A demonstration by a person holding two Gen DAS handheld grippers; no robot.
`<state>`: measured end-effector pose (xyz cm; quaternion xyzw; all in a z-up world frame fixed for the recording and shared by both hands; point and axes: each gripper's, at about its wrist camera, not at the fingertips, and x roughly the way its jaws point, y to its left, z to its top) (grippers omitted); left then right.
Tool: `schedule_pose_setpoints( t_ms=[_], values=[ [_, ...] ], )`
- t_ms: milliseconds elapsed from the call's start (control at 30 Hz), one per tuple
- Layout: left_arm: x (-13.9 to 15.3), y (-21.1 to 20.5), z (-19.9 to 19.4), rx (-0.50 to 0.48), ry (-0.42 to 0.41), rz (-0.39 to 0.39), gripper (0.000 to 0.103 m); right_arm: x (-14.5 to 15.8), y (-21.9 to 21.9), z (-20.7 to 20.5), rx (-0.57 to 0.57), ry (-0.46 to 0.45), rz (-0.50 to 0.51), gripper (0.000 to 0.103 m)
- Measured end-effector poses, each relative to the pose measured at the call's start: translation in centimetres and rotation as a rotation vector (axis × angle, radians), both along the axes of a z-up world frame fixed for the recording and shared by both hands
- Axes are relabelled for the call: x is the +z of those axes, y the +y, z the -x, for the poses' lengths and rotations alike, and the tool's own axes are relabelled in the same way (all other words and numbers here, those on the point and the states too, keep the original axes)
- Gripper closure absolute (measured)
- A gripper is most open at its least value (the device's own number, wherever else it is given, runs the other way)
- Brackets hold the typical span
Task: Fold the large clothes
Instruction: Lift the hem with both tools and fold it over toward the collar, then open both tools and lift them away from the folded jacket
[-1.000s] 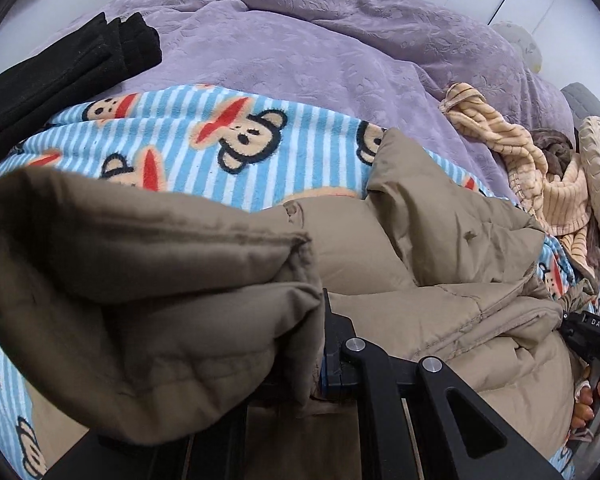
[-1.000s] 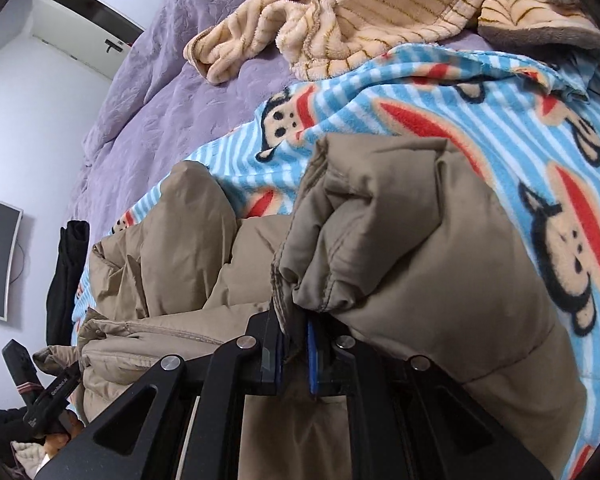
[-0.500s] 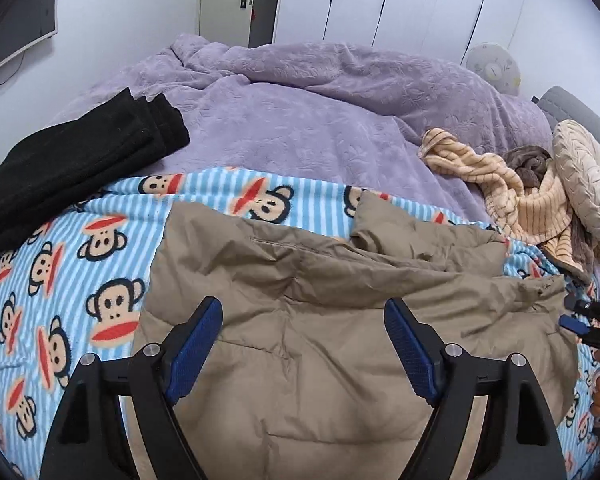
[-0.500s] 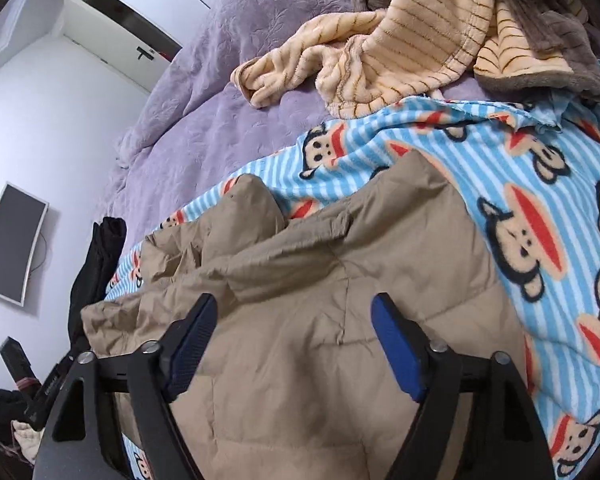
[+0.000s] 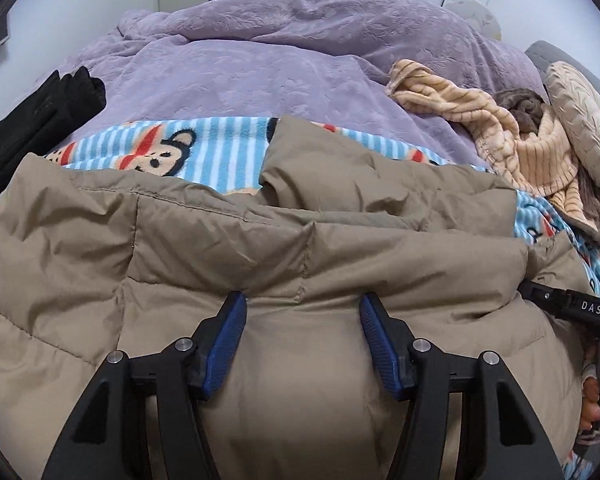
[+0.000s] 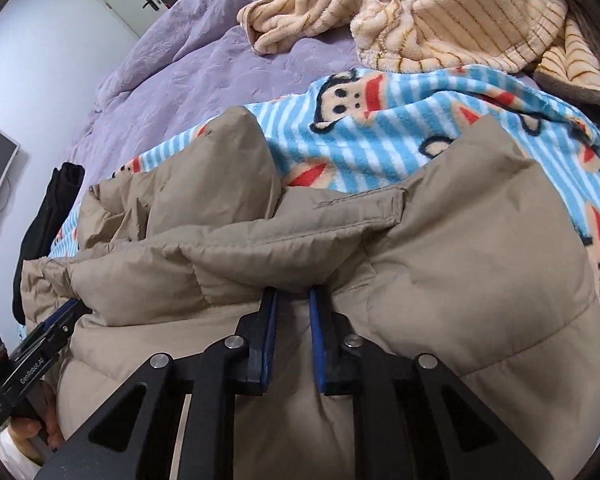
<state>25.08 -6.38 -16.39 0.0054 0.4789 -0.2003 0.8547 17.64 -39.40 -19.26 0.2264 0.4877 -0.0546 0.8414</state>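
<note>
a: what's biggest in front of you?

b: the purple quilt (image 5: 260, 68), rumpled and covering the far side of the bed. nearer me lies the blue striped monkey blanket (image 5: 220, 148), spread over the quilt's near part.

a: and the garment?

b: the tan puffer jacket (image 5: 204, 248) lies on top of that blanket, folded over itself, with a thick padded fold running across it and one puffy part sticking up at the far edge.

a: anything else on the bed?

b: a cream striped fleece (image 6: 440, 16) bunched on the quilt to the right, a round ribbed cushion (image 5: 584, 120) beside it, and dark folded clothes (image 5: 32, 112) at the left edge.

a: your jaws?

b: my left gripper (image 5: 302, 304) is spread wide, its blue pads either side of the jacket's padded fold, pinching nothing. my right gripper (image 6: 292, 300) has its pads nearly together with a narrow gap, tips tucked under the fold; i cannot tell whether cloth is caught there.
</note>
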Motion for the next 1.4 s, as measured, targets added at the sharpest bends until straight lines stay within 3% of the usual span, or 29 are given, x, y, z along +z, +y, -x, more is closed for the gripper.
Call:
schedule_pose_setpoints(
  t_ms=[133, 233, 333, 400, 533, 600, 733, 867, 1067, 1200, 1333, 1400],
  values=[
    [-0.7, -0.7, -1.7, 0.013, 0.008, -0.038, 0.041, -0.6, -0.3, -1.9, -0.001, 0.009, 0.027, 0.091],
    [0.4, -0.4, -2.6, 0.017, -0.008, -0.067, 0.041, 0.4, -0.4, -2.4, 0.006, 0.020, 0.050, 0.091],
    [2.2, 2.7, -3.4, 0.076, -0.091, -0.132, 0.041, 2.3, -1.5, -1.0, -0.023, 0.000, 0.159, 0.090],
    [2.4, 5.9, -4.4, 0.148, -0.105, -0.170, 0.041, 2.8, -3.5, 0.3, -0.083, 0.000, 0.192, 0.089],
    [0.3, 11.3, -6.6, 0.283, -0.041, -0.191, 0.041, 1.1, -7.9, 1.9, -0.209, 0.033, 0.102, 0.091],
    [-1.0, 12.2, -7.0, 0.319, -0.005, -0.176, 0.027, 0.0, -8.9, 1.8, -0.238, 0.039, 0.042, 0.091],
    [-2.7, 11.7, -7.9, 0.324, 0.025, -0.189, 0.026, -1.1, -8.2, 0.1, -0.212, 0.069, 0.114, 0.091],
    [-1.8, 11.2, -7.4, 0.327, 0.019, -0.230, 0.026, -0.1, -7.3, -0.1, -0.225, 0.080, 0.127, 0.084],
    [1.5, 11.3, -3.9, 0.256, -0.012, -0.272, 0.026, 3.4, -5.0, 2.7, -0.211, 0.007, 0.126, 0.063],
    [3.3, 11.8, -0.6, 0.215, -0.011, -0.262, 0.026, 5.7, -3.3, 6.0, -0.184, -0.046, 0.091, 0.048],
    [3.8, 11.7, 3.2, 0.168, 0.046, -0.240, 0.026, 6.8, -2.1, 9.2, -0.175, -0.072, 0.036, 0.044],
    [3.9, 11.5, 5.1, 0.154, 0.057, -0.230, 0.026, 6.8, -1.4, 10.5, -0.174, -0.066, 0.003, 0.035]
  ],
)
